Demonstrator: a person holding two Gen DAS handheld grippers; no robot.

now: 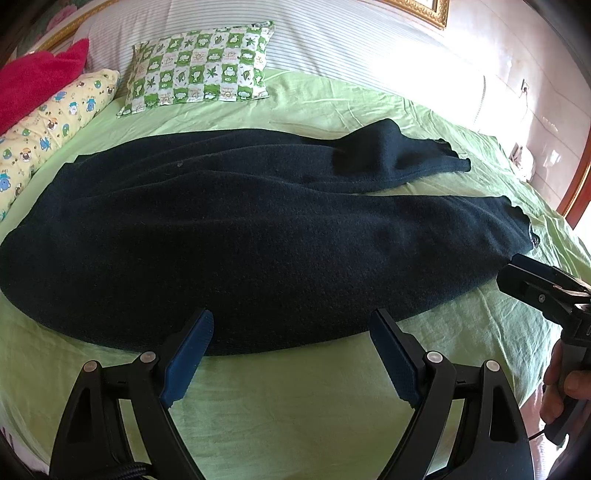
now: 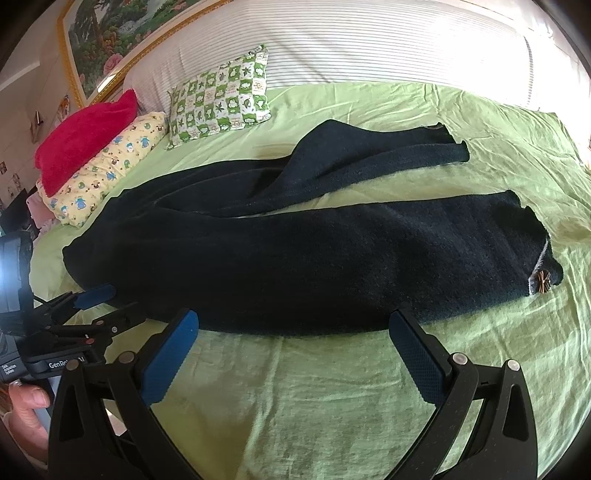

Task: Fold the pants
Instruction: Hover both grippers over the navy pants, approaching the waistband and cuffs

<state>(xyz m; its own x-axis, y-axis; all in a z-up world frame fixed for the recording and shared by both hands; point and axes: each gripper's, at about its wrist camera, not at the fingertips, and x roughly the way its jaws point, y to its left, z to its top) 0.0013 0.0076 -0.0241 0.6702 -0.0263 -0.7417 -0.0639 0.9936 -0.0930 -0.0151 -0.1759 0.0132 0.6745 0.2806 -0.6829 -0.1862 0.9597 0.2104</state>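
Note:
Dark navy fleece pants lie spread across the green bed sheet, waist to the left, two legs running right; they also show in the right wrist view. The near leg's cuff carries a small brown button. The far leg is rumpled and folded over near its cuff. My left gripper is open and empty, its fingertips at the pants' near edge. My right gripper is open and empty, also at the near edge. The right gripper also shows in the left wrist view, beside the near cuff.
A green-and-white checked pillow, a yellow cartoon-print pillow and a red plush cushion lie at the head of the bed. A striped white headboard cushion runs behind. A framed painting hangs on the wall.

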